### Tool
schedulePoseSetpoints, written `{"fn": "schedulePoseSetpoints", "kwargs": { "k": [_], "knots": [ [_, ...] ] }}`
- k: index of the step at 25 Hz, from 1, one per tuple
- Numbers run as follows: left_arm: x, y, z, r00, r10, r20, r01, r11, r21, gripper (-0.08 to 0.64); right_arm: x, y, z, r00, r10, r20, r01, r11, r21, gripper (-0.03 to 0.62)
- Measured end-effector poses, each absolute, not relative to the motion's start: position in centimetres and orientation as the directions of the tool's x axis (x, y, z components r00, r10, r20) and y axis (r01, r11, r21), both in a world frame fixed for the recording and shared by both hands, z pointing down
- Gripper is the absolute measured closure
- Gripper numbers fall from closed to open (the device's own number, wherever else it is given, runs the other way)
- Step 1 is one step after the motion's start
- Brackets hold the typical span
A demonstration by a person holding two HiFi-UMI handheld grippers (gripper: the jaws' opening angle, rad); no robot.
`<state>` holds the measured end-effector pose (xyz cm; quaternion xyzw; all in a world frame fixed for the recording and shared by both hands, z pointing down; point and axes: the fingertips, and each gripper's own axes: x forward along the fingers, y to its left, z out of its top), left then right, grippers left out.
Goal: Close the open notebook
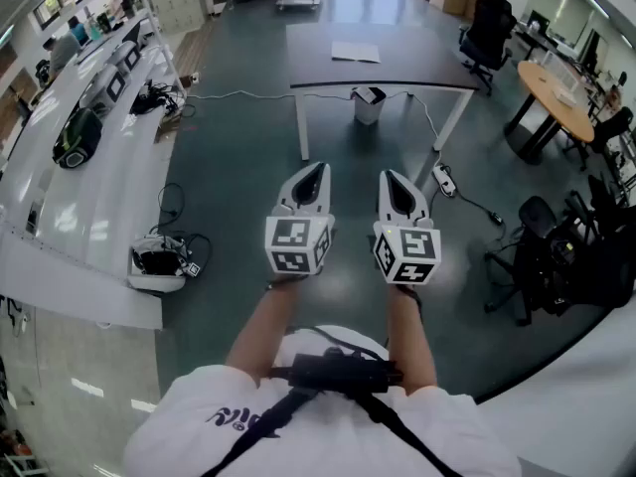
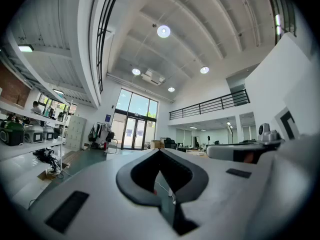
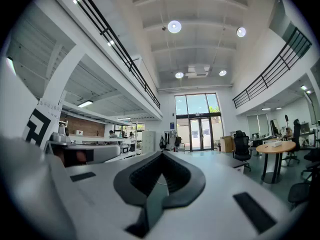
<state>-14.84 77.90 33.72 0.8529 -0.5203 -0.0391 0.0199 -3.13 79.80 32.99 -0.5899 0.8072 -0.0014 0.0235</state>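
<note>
The open notebook lies flat, white pages up, on a dark table well ahead of me. I hold both grippers side by side at chest height, level and pointing at that table, far short of it. The left gripper has its jaws together with nothing between them, and its own view shows the tips meeting. The right gripper is shut too and empty, its tips touching. In both gripper views only the hall and the ceiling show beyond the jaws.
A white bin stands under the dark table. A power strip and cables lie on the floor. A long white bench with gear runs along the left. Office chairs and a round wooden table stand at the right.
</note>
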Motion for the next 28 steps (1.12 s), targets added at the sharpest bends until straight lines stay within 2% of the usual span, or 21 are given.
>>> {"fn": "schedulePoseSetpoints", "kwargs": {
  "k": [6, 17, 28],
  "knots": [
    [-12.5, 77.8, 34.4, 0.470, -0.882, -0.037, -0.878, -0.471, 0.082, 0.554, -1.0, 79.3, 33.4, -0.308, -0.950, -0.050, -0.947, 0.311, -0.086, 0.600],
    [-9.6, 75.7, 37.0, 0.416, -0.909, 0.010, -0.904, -0.413, 0.109, 0.553, 3.6, 77.6, 35.5, -0.357, -0.933, -0.038, -0.921, 0.358, -0.152, 0.601],
    [-7.9, 69.8, 38.3, 0.404, -0.915, 0.015, -0.913, -0.403, 0.063, 0.553, 2.4, 71.9, 37.4, -0.405, -0.914, -0.021, -0.906, 0.404, -0.129, 0.600]
  ]
}}
